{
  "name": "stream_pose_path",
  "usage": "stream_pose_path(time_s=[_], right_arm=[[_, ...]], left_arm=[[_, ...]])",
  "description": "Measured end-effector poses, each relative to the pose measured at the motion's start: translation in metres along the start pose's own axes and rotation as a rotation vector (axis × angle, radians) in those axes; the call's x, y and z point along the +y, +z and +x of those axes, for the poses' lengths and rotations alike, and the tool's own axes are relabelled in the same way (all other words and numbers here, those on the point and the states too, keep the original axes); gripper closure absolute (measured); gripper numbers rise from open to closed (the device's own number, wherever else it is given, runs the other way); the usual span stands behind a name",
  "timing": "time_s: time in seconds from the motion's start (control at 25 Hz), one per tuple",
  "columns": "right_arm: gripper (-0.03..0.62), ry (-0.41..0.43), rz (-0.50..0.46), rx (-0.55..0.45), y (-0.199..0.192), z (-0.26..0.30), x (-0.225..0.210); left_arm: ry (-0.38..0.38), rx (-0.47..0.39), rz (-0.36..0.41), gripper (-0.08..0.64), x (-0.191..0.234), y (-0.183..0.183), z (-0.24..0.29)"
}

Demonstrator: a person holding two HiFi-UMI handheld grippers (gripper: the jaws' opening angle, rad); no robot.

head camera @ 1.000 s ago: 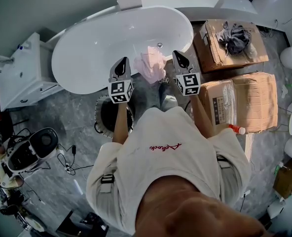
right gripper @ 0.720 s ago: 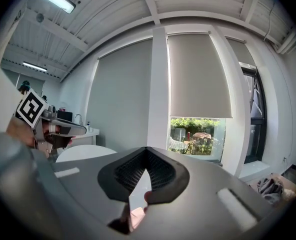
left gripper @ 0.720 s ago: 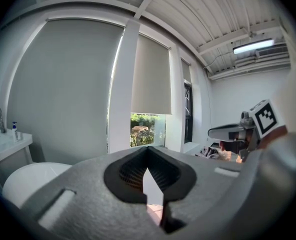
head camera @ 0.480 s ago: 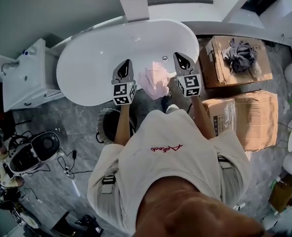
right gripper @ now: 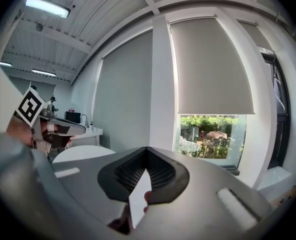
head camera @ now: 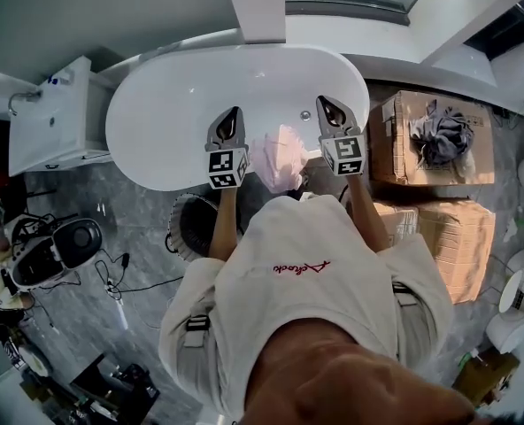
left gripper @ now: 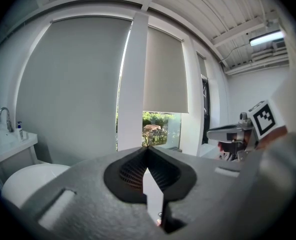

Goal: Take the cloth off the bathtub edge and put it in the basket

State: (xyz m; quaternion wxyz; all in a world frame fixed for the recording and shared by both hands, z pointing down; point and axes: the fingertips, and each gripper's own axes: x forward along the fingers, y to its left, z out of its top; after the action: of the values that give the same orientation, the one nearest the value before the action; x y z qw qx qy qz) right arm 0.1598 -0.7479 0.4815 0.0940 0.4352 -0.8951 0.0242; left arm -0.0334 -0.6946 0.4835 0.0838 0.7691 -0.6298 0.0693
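Observation:
In the head view a pink cloth [head camera: 280, 156] hangs over the near rim of the white bathtub [head camera: 173, 96]. My left gripper [head camera: 230, 118] is held up just left of the cloth, shut and empty. My right gripper [head camera: 331, 109] is held up just right of it, also shut and empty. A dark round basket [head camera: 184, 224] stands on the floor below the tub rim, partly hidden by the person's left arm. In both gripper views the jaws meet tip to tip with nothing between them, pointing at the far wall and window.
A white washbasin cabinet [head camera: 54, 122] stands left of the tub. Cardboard boxes [head camera: 430, 140] with a grey rag [head camera: 443, 135] on top are stacked at the right. A white machine [head camera: 54, 251] and cables lie on the grey floor at the left.
The head camera has shifted, so the tub, cloth and boxes sit lower and further right in view. Both grippers keep their pose on either side of the cloth, still shut.

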Motion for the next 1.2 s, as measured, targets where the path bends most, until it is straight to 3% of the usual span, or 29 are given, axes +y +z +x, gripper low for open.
stream_pose_path(time_s=[0.24, 0.72, 0.92, 1.2], right_arm=[[0.585, 0.063, 0.021, 0.030, -0.014, 0.043, -0.017], [0.585, 0.212, 0.032, 0.174, -0.072, 0.106, -0.015], [0.584, 0.225, 0.040, 0.226, -0.097, 0.118, -0.007], [0.584, 0.163, 0.046, 0.255, -0.116, 0.119, 0.002]], left_arm=[[0.069, 0.029, -0.027, 0.560, 0.014, -0.009, 0.023], [0.178, 0.146, -0.117, 0.560, 0.037, -0.068, 0.048], [0.170, 0.206, -0.138, 0.560, 0.049, -0.096, 0.050], [0.085, 0.239, -0.132, 0.560, 0.070, -0.117, 0.059]])
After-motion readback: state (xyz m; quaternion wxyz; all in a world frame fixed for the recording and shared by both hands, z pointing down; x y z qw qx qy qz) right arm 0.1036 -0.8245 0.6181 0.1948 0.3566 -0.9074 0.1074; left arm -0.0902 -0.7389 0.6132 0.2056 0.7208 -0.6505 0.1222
